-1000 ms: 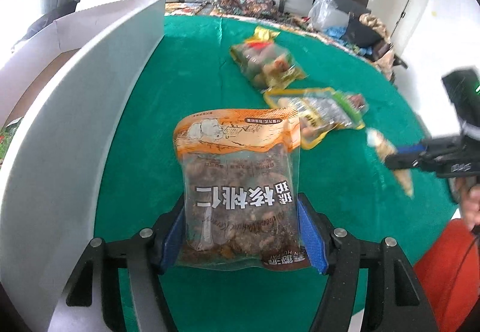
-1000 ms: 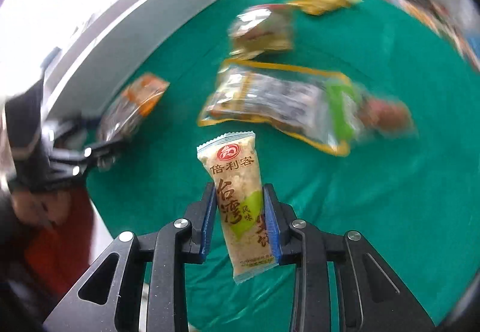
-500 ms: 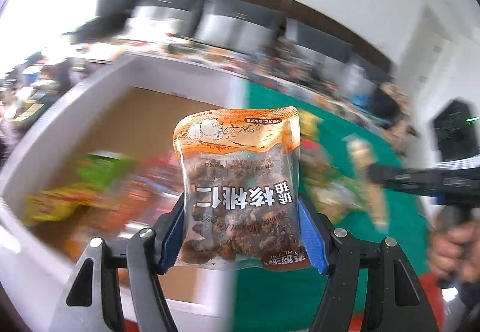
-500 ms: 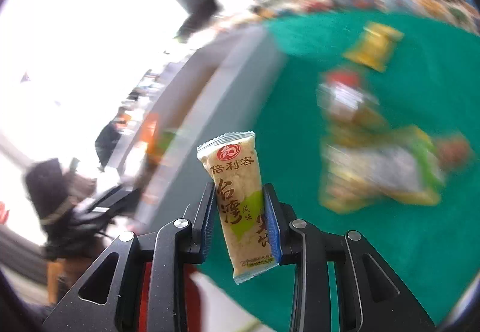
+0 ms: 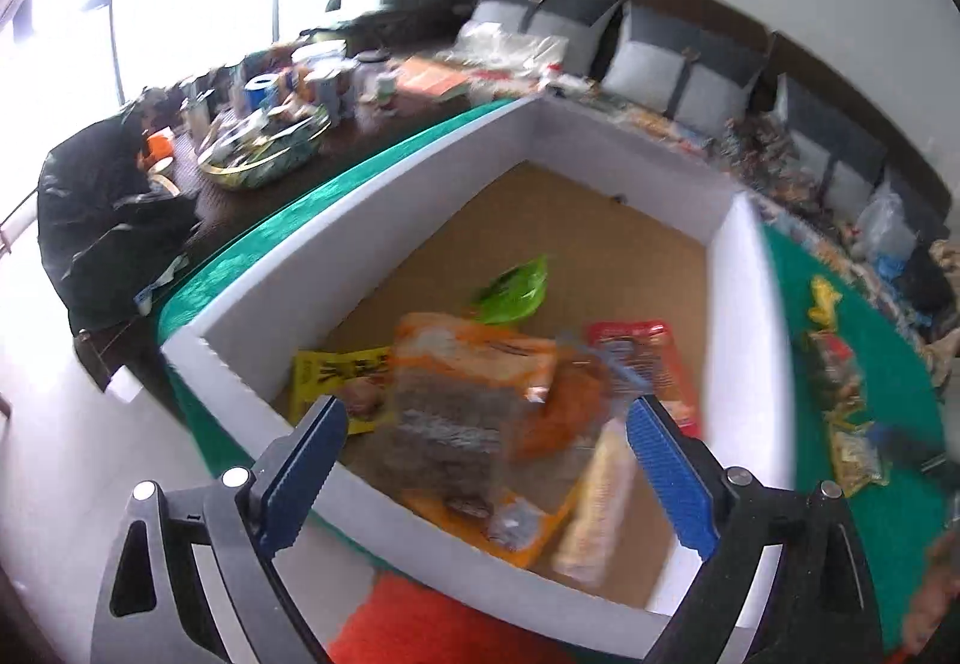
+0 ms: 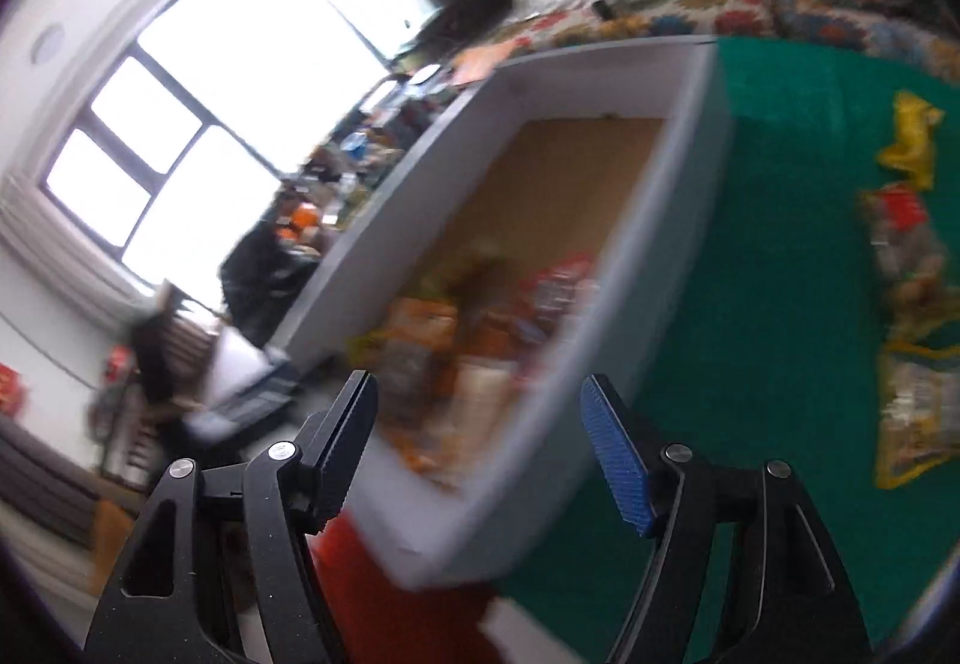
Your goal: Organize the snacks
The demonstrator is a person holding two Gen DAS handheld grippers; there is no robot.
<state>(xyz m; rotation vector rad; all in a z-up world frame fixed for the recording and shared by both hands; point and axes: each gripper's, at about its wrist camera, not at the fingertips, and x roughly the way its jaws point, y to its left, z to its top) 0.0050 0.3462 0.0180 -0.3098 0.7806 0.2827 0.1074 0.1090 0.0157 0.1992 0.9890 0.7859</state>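
Left tongs (image 5: 485, 469): jaws spread wide, nothing between the blue pads (image 5: 671, 478). They hang over the near edge of the white box (image 5: 288, 298).

Walnut bag (image 5: 474, 412), orange top and clear front, lies blurred inside the box, in line with the gap between the left jaws but beyond them; contact with the pads cannot be confirmed. A pale long snack bar (image 5: 597, 508) lies tilted just right of it, toward the right pad. Beneath and around them on the brown box floor: a yellow packet (image 5: 336, 370), a green packet (image 5: 516, 289), a red packet (image 5: 642, 358).

Right tongs (image 6: 480, 448): jaws also wide apart, holding nothing, poised over the box's near corner (image 6: 480, 532). Box contents in that view are smeared.

On the green table cloth (image 6: 768, 256) right of the box, well apart from both tongs, more snack bags (image 6: 906, 238) remain.
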